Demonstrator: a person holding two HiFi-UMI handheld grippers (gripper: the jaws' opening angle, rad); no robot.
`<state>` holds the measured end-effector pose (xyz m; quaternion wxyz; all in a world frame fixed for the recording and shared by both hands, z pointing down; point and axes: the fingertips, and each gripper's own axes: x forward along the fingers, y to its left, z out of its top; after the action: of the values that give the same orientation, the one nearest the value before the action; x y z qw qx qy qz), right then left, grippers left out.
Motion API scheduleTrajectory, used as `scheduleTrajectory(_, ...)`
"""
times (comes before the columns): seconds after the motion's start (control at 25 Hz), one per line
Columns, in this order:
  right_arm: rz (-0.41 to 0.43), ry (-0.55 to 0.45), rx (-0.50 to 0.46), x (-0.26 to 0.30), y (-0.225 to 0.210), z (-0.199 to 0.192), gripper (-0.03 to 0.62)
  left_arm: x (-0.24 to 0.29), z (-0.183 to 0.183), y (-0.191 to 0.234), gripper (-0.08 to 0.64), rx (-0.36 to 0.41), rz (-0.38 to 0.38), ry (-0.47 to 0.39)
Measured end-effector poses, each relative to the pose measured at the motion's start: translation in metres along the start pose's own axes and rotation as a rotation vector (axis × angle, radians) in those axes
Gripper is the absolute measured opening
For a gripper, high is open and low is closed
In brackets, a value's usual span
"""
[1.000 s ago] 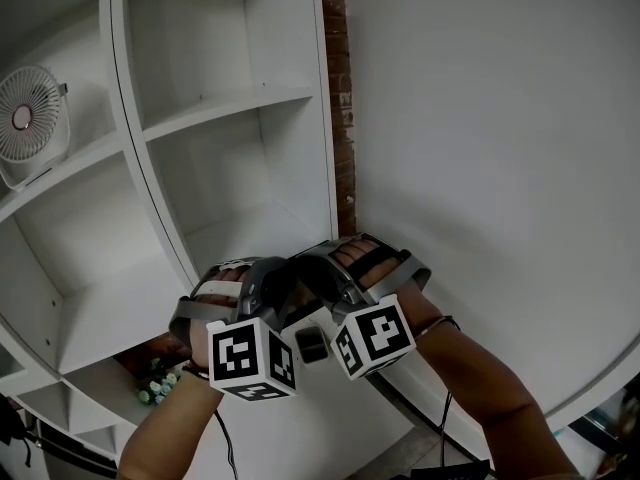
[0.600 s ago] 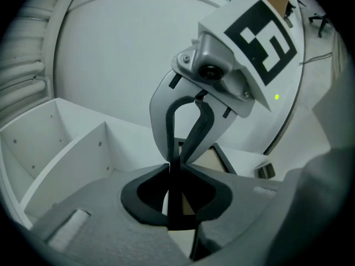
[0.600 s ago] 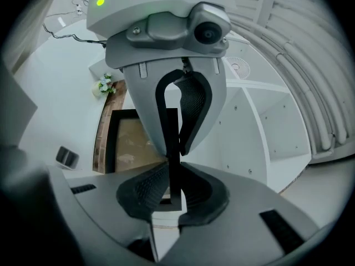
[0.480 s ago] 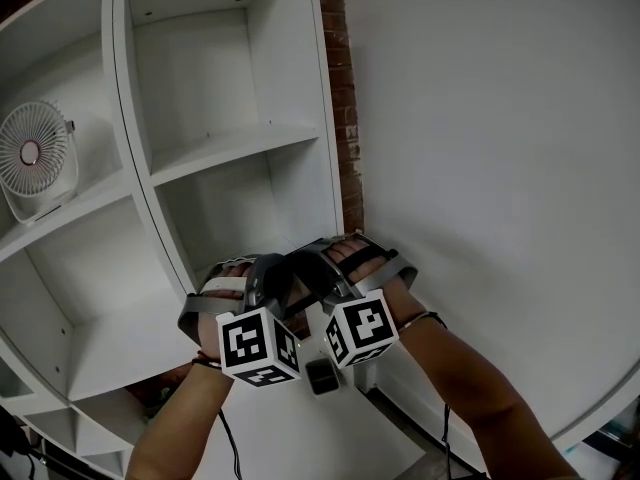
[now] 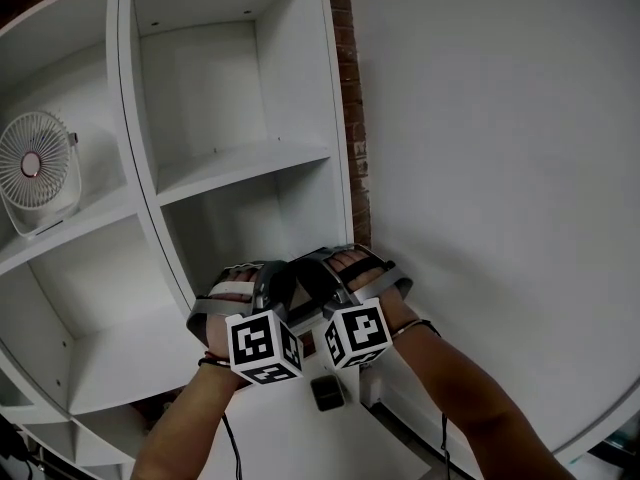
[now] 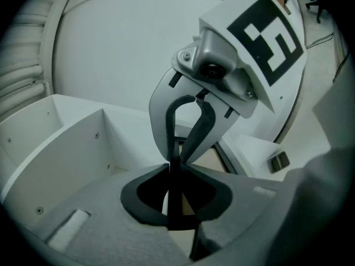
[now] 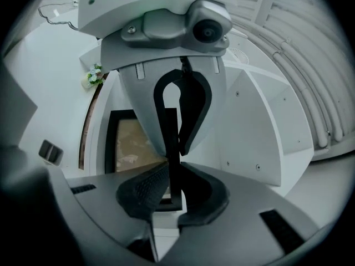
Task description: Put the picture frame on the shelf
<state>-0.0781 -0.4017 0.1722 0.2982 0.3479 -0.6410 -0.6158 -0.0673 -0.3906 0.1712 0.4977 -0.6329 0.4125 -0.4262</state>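
Head view: the two grippers sit side by side at lower centre, marker cubes toward the camera, in front of the white shelf unit (image 5: 150, 218). The hands cover the picture frame here.

Left gripper (image 6: 177, 176): its fingers (image 6: 147, 195) stand partly closed and clamp the thin dark edge of the picture frame (image 6: 174, 204), which runs upright through the gap, dark pads against it on both sides.

Right gripper (image 7: 173, 173): same condition. Its fingers (image 7: 141, 195) are narrowed onto the frame's black edge. The frame's face shows at centre left of this view, a tan print in a black border.

Each gripper view shows the other gripper directly opposite, gripping the far side of the same frame. The frame hangs in the air between them, on no shelf board.

Fan (image 5: 35, 168) stands in the compartment at the left edge. Small dark block (image 5: 327, 392) lies on the white surface at bottom centre. Brick strip (image 5: 355, 118) runs between the shelf unit and the white wall (image 5: 500, 148).
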Motion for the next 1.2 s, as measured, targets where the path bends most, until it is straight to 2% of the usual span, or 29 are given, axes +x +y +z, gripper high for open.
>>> scheduleTrajectory(0.6,0.019,0.016,-0.018,0.0074,0.003,-0.0078,0.072,0.0112,-0.0017,-0.002,0.069,0.003,0.008,0.007)
scheduleTrajectory(0.92,0.053,0.018,0.005,0.0053,0.0024,-0.0083,0.077,0.009,0.001,-0.006,0.071,-0.045,-0.053,-0.006)
scheduleTrajectory(1.2,0.061,0.02,0.042,0.0042,0.001,-0.0085,0.091,0.0064,0.0028,0.0,0.123,-0.067,-0.041,-0.008)
